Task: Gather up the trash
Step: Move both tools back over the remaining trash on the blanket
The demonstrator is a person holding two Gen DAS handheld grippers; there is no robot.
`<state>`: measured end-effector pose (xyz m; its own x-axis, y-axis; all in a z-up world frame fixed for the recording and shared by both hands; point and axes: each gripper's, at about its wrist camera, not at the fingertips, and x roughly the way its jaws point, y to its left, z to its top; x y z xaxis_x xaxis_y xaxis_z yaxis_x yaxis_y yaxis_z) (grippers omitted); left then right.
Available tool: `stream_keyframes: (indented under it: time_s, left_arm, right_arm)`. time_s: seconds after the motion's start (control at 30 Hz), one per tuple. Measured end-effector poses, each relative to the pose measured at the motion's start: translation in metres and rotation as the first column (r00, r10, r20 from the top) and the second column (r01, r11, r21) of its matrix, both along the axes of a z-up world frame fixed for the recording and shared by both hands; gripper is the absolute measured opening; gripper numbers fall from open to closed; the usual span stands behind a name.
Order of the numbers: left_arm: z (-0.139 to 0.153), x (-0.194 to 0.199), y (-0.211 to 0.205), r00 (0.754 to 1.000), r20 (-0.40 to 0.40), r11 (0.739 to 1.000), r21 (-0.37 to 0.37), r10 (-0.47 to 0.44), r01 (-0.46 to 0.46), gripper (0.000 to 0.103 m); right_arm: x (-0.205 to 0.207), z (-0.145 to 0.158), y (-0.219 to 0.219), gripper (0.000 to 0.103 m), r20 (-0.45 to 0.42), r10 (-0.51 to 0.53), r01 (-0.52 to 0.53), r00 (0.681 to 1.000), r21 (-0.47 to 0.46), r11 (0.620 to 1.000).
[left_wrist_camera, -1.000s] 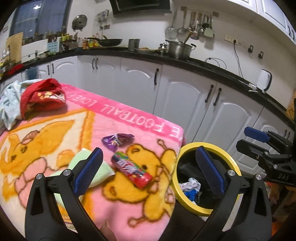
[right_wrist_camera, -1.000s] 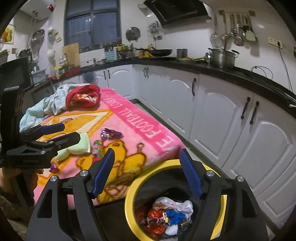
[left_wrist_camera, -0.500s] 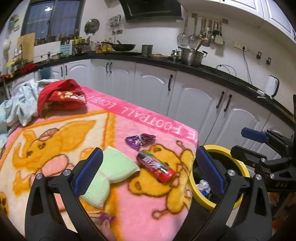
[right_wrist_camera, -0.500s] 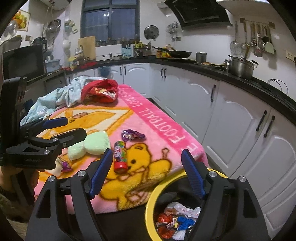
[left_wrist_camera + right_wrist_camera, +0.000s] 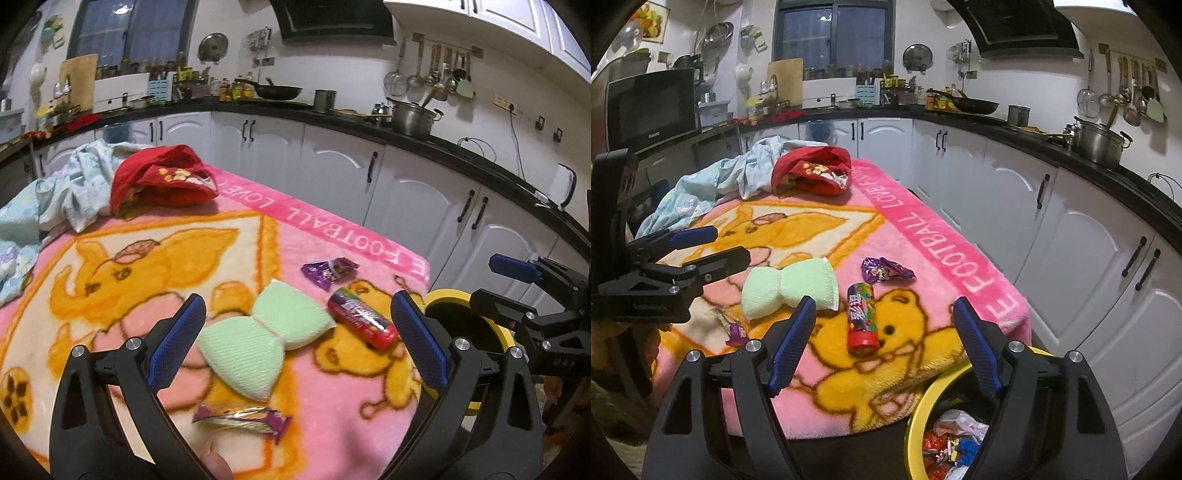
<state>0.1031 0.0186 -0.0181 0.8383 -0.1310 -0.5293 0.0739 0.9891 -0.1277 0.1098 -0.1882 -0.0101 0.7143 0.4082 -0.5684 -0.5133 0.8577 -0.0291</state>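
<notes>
Both hand-held grippers hovering wide open, holding nothing.
I'm holding my left hand-held gripper [image 5: 295, 343] over the green sponge [image 5: 258, 343]; the red candy tube [image 5: 861, 318] is lying between my right hand-held gripper's [image 5: 884, 341] fingers, beside the yellow-rimmed bin [image 5: 916, 417].

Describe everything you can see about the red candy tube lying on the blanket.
The red candy tube is a short cylinder lying on its side on the pink blanket, over the printed bear. Its glossy wrap looks like plastic or foil, red toward the near end, with multicoloured candy print and white lettering too small to read. It appears intact and closed. Nothing grips it; the green sponge and purple wrapper lie nearby, apart from it.
</notes>
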Motion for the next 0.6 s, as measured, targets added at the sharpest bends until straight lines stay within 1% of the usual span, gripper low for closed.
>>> stream_keyframes:
  time_s: [0.3,0.6]
  left_arm:
    - [-0.010,-0.002,0.022,0.999,-0.026,0.999,-0.011,0.029,-0.030,0.092]
    - [-0.025,-0.007,0.040,0.997,-0.075,1.000,-0.012,0.020,-0.021,0.092]
  right_arm:
    - [0.009,-0.005,0.023,0.074,-0.016,0.029,-0.029,0.999,-0.017,0.999]
    - [0.028,-0.019,0.042,0.074,-0.070,0.047,-0.049,0.996,-0.020,0.999]
